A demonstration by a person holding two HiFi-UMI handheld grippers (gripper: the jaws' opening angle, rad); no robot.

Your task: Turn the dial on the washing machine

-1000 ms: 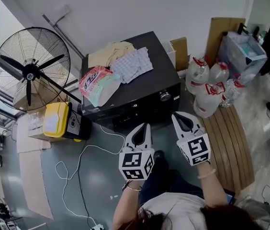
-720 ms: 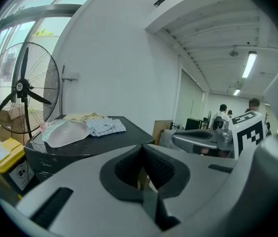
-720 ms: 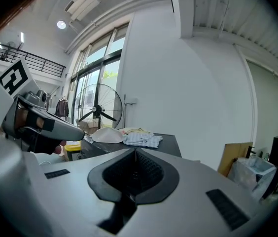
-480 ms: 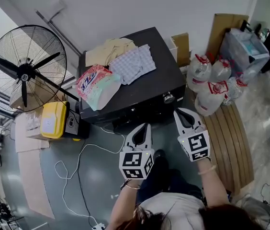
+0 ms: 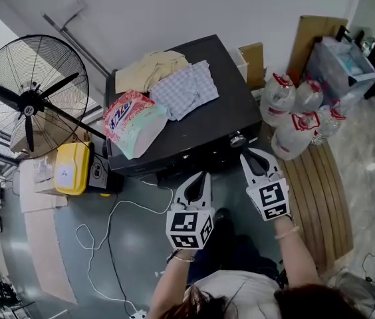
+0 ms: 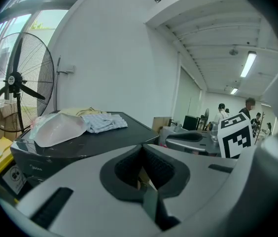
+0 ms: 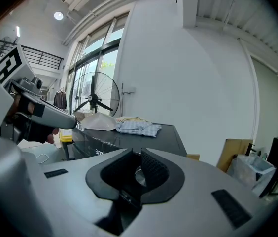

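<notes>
Bg people (image 6: 222, 115) – left gripper view only, dial (image 5: 239, 139) – head view

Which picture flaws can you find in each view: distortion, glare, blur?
Head view: even light, soft shadows, the brown wooden slats bowed by the lens. Left gripper view: fisheye with dark corners, windows behind the black pedestal fan blown out. Right gripper view: the same dark rim and window glare, black washing machine sharp.

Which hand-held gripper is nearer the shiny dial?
Right. The right hand-held gripper, jaws just opening, empty, is near the round silver dial; the left hand-held gripper, farther left.
</notes>
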